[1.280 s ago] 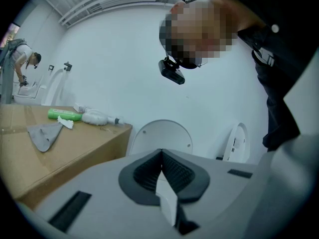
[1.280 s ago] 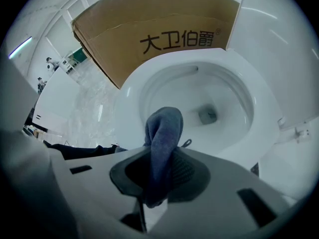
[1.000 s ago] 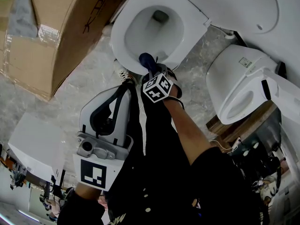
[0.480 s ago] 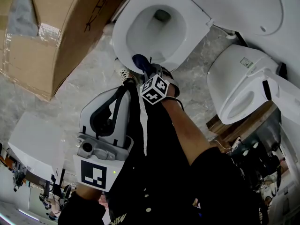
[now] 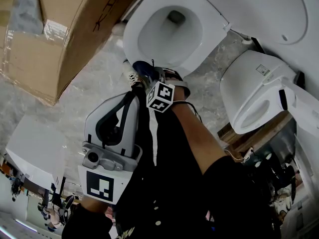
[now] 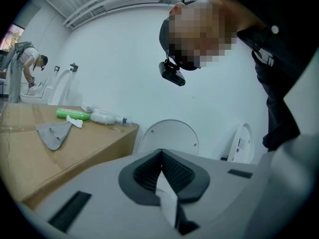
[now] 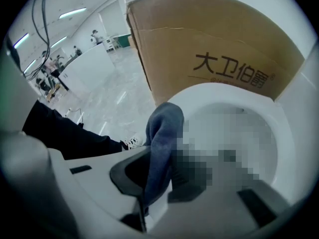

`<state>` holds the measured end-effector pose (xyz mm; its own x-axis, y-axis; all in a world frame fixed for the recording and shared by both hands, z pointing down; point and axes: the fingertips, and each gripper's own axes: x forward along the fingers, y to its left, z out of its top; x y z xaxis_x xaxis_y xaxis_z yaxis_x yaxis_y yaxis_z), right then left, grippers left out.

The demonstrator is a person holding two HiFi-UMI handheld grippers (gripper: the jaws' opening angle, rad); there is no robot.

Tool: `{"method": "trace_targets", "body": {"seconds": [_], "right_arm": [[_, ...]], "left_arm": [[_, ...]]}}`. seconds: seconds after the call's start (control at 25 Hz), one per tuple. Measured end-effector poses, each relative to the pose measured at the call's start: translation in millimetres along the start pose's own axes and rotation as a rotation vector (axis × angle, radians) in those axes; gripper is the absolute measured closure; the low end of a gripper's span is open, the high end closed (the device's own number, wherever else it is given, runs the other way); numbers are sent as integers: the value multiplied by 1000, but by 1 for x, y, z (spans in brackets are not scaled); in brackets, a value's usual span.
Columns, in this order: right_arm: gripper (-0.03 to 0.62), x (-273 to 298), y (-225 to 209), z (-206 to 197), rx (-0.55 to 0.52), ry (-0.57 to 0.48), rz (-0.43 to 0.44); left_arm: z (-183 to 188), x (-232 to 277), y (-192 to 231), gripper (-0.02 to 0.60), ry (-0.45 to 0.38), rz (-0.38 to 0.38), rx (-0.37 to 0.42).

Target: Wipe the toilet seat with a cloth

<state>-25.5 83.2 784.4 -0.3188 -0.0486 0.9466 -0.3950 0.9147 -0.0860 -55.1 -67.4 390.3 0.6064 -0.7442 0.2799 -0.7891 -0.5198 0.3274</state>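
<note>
The white toilet seat rings the open bowl at the top of the head view. My right gripper is shut on a dark blue cloth, which rests on the seat's near front edge. In the right gripper view the blue cloth hangs bunched between the jaws against the toilet seat. My left gripper is held low by the person's body, away from the toilet. In its own view the left gripper is shut with nothing in it.
A large cardboard box stands left of the toilet, with a grey rag and a green bottle on top. A second toilet stands to the right. A white box sits lower left on the marble floor.
My right gripper has slid the blue cloth leftward along the seat's front edge. The left gripper has stayed where it was.
</note>
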Motion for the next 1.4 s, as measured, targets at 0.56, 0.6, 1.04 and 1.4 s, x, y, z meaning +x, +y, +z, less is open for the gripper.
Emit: {"method": "trace_targets", "body": {"seconds": [0.56, 0.6, 1.04, 1.4], "right_arm": [[520, 4, 1, 27, -707, 1, -25], [520, 4, 1, 28, -739, -2, -18], [520, 13, -21, 60, -816, -21, -7], [519, 20, -39, 78, -777, -23, 1]], "left_arm": [[-3, -11, 11, 570, -3, 25, -19], [-3, -12, 11, 571, -4, 27, -21], [-8, -17, 24, 571, -1, 49, -45], [-8, -22, 39, 571, -7, 73, -59]]}}
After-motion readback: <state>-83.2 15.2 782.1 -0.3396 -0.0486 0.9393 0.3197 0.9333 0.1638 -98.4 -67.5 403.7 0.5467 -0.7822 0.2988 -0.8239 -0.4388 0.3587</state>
